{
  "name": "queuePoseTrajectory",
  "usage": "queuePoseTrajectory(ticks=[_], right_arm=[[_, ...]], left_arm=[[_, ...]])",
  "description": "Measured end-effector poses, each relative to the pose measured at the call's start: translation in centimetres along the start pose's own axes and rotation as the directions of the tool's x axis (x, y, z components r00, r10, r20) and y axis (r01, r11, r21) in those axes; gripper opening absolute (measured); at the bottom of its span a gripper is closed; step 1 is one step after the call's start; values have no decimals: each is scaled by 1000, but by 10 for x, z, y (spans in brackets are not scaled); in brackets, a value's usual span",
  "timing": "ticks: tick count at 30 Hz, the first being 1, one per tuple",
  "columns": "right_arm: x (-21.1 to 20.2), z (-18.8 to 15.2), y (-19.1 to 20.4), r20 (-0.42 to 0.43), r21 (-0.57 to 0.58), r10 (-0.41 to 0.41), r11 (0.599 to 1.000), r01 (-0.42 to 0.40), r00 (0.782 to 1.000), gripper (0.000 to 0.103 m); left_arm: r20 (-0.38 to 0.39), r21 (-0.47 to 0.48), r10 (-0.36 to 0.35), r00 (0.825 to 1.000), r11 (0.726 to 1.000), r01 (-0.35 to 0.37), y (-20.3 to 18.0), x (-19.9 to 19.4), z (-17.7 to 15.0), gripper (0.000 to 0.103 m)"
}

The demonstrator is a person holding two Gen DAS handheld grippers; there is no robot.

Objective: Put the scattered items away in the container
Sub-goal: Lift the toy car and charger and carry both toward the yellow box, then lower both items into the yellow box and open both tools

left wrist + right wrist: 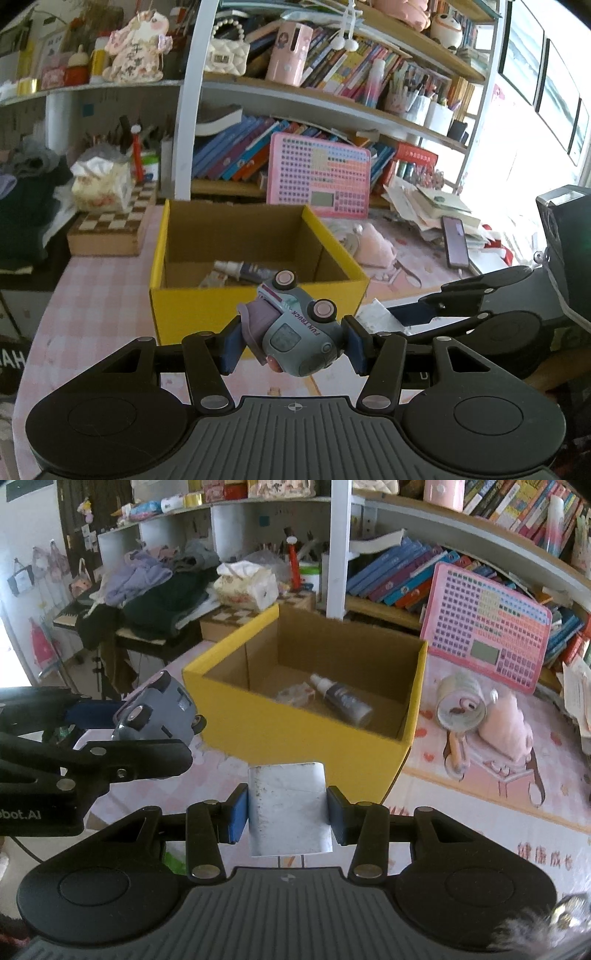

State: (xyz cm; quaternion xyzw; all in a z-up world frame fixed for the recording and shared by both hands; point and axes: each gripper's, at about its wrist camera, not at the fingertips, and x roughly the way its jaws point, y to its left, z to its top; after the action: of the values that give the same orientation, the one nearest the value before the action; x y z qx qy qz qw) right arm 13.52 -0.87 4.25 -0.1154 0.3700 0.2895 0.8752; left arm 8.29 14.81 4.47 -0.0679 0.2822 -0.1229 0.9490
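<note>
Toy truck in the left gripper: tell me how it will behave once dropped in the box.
The toy truck looks like rigid plastic, so probably stiff and light. Its free wheels suggest it may roll inside the yellow box. Rounded body could slip between the left gripper pads.

The toy truck point(295, 328) hides part of the spray bottle point(245, 270) behind it.

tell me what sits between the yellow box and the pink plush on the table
In the right wrist view, a cream mug lying on its side sits between the yellow box and the pink plush.
</note>
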Motion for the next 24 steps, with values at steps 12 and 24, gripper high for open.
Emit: queuePoseTrajectory(ticks=[12,24], right_arm=[[7,40,-28,65,-61,43,997,-39,997,42],[31,69,-61,77,-82,95,993,-89,992,42]], left_arm=[[61,22,69,996,997,-71,2,23,36,54],[32,8,148,988,989,-149,8,60,55,54]])
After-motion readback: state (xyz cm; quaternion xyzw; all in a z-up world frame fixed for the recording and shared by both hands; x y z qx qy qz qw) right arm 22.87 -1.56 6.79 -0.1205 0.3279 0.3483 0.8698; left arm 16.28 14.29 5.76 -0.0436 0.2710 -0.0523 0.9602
